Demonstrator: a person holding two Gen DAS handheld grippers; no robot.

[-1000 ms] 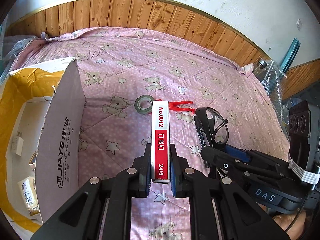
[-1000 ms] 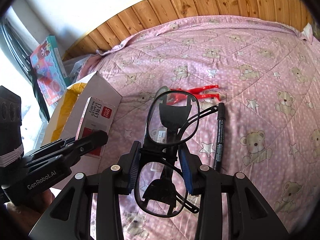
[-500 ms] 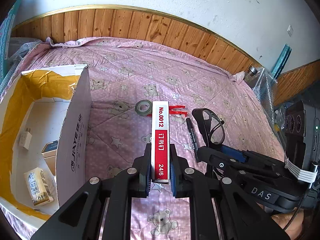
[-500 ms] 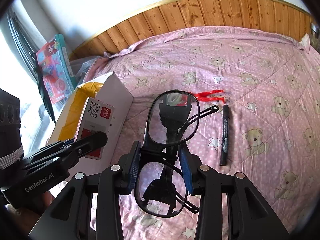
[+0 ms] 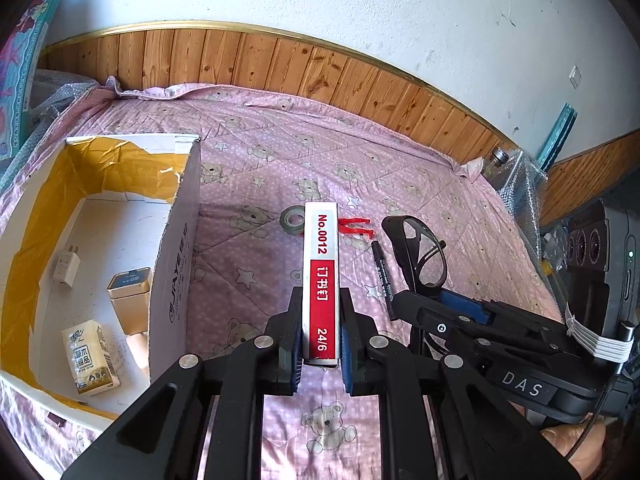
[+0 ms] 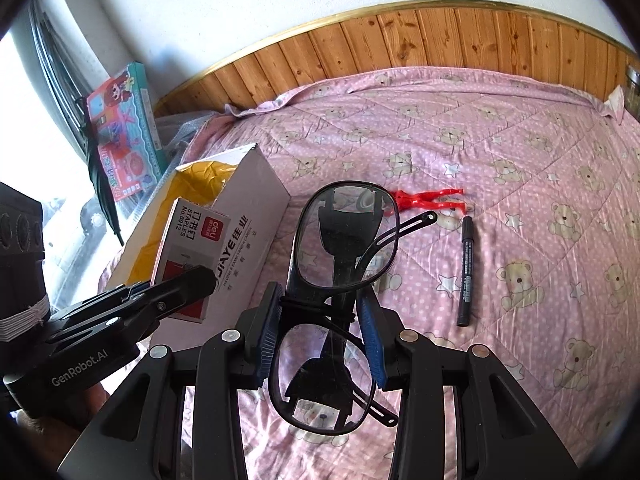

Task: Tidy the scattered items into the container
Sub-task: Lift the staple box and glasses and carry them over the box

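My left hand-held gripper (image 5: 320, 336) grips a staple box (image 5: 321, 280); my right hand-held gripper (image 6: 322, 332) clamps eyeglasses (image 6: 344, 240). Both hover above the bed, beside the open cardboard box (image 5: 176, 280). Next, I judge: carry both over it and release.

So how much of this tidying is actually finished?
Partly. The cardboard box already holds a white charger, a gold tin and a tissue pack. The left hand-held gripper grips a staples box, and the right hand-held gripper grips glasses. A tape roll, red clip and black marker remain on the bed.
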